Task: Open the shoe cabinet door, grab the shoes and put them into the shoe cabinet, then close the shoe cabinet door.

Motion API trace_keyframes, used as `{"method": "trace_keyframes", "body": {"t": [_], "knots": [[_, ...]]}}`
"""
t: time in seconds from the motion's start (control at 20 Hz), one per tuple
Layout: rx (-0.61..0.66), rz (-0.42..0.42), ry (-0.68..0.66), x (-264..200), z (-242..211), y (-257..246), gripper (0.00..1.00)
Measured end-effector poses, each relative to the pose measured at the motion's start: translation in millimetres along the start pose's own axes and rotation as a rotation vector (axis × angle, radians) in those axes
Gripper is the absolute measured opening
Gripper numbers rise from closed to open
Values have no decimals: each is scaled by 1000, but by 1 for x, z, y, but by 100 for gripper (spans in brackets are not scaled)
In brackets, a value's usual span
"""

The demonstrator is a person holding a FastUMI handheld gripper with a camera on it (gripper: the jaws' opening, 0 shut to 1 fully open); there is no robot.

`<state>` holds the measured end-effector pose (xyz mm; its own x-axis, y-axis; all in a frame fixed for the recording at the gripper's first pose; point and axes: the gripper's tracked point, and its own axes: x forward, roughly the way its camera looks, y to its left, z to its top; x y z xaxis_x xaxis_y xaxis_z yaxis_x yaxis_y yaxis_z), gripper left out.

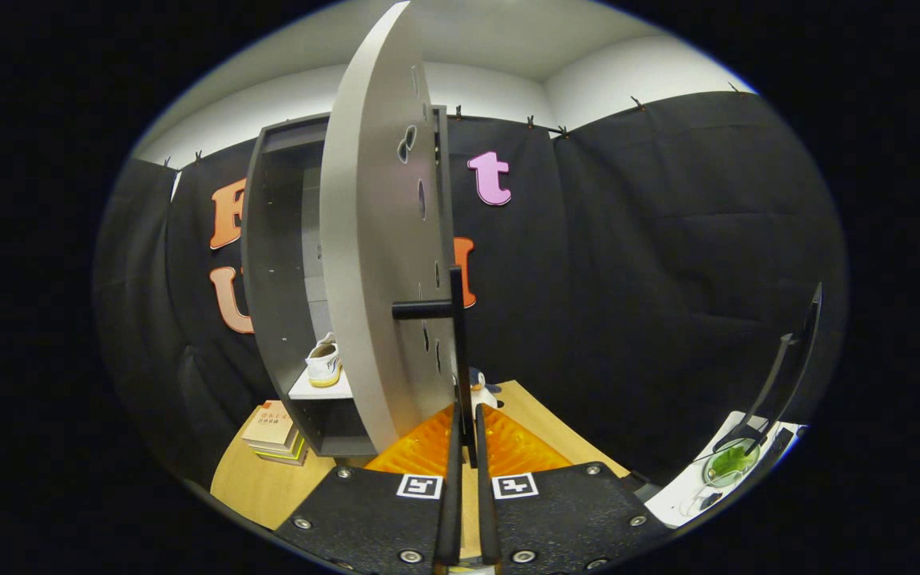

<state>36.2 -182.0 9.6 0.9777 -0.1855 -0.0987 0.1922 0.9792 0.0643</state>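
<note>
Inside shoe cabinet [284, 239], on pale shelf [320, 391]: shoe [324, 363], white with yellowish sole, heel outward. Grey cabinet, dark interior, standing on wooden table [260, 479]. Grey door [372, 239] swung open, seen nearly edge-on, several holes on inner face. Black bar handle [457, 335] on door, pinched between fingers of gripper [466, 415], nearly closed around lower end. Beside cabinet, stack of books [275, 435]. Beyond fingers, orange ribbed mat [508, 447] and small penguin toy [481, 390].
</note>
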Motion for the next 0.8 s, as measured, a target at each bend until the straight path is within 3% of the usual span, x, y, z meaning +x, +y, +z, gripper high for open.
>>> {"method": "trace_keyframes", "body": {"t": [0.5, 0.8], "knots": [[13, 115, 13, 13, 6, -51, 6], [5, 153, 11, 15, 7, -55, 6]]}}
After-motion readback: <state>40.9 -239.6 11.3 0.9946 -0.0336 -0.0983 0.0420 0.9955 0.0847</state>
